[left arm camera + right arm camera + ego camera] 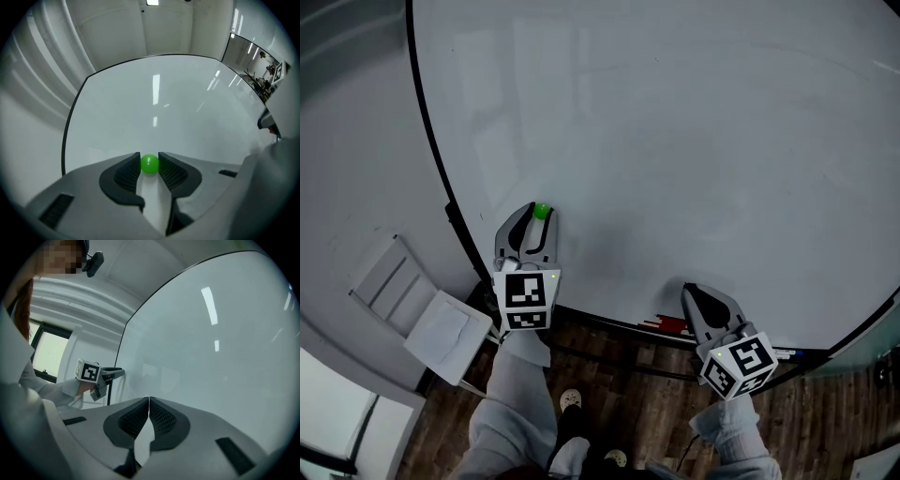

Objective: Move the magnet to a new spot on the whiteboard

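Green magnet (149,164) is pinched in the left tongs (149,157) — mid-carry, likely; right tongs (149,401) closed, empty. Next, press it onto fresh whiteboard (694,141).

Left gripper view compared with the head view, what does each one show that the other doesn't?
Only the left gripper view: both ribbed pads pressed against the green magnet, plus a ceiling light. Only the head view: the marker cube on that gripper, the wooden floor and the person's shoes. Both: the whiteboard and the left gripper holding the magnet.
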Motion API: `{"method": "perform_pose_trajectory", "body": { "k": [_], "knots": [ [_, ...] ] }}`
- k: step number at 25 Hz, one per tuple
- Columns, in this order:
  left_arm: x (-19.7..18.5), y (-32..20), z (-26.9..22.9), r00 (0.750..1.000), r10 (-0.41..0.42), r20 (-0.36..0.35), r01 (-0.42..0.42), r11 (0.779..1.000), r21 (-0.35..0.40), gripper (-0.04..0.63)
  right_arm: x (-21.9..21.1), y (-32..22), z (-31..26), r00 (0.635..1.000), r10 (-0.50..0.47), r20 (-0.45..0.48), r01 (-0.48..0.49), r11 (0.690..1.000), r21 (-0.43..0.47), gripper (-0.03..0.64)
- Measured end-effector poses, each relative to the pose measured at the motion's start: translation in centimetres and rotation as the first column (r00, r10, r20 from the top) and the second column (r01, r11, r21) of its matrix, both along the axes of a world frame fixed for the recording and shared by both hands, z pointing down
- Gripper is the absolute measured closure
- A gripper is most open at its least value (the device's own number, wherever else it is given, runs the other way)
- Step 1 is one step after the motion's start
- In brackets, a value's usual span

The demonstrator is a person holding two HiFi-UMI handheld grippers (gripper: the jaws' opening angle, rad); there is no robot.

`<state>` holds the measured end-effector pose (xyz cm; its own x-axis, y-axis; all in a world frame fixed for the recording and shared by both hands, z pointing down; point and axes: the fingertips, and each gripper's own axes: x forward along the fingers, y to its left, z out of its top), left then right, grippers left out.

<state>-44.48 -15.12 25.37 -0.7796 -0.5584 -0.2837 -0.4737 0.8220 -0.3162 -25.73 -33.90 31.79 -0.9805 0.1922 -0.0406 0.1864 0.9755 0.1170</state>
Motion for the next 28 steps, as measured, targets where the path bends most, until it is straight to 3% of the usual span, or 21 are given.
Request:
{"method": "perform_pose_trajectory", "body": {
  "k": [5,18,23,28],
  "knots": [
    [-1.3,0.3,0.8,0.999,-0.01,-0.042,0.01,1.0,0.001,0.471,-0.5,0.0,0.6,1.0,-0.008,-0.008,0.008,1.0,0.003,0.588],
    [-1.3,0.5,1.2,0.997,-0.014,-0.074,0.017,0.999,0.039,0.469,0.2,-0.6,1.0,1.0,0.003,-0.015,-0.003,1.0,0.002,0.588],
    [-1.4,0.7,1.7,0.994,0.016,-0.109,-0.01,0.998,0.054,0.416,0.2,-0.3,1.1,1.0,-0.001,-0.022,0.001,1.0,0.005,0.588],
    [-1.3,1.3,2.2,0.992,0.022,-0.127,-0.016,0.998,0.053,0.41,0.2,0.3,1.2,1.0,-0.015,-0.026,0.015,1.0,0.012,0.588]
  ]
}}
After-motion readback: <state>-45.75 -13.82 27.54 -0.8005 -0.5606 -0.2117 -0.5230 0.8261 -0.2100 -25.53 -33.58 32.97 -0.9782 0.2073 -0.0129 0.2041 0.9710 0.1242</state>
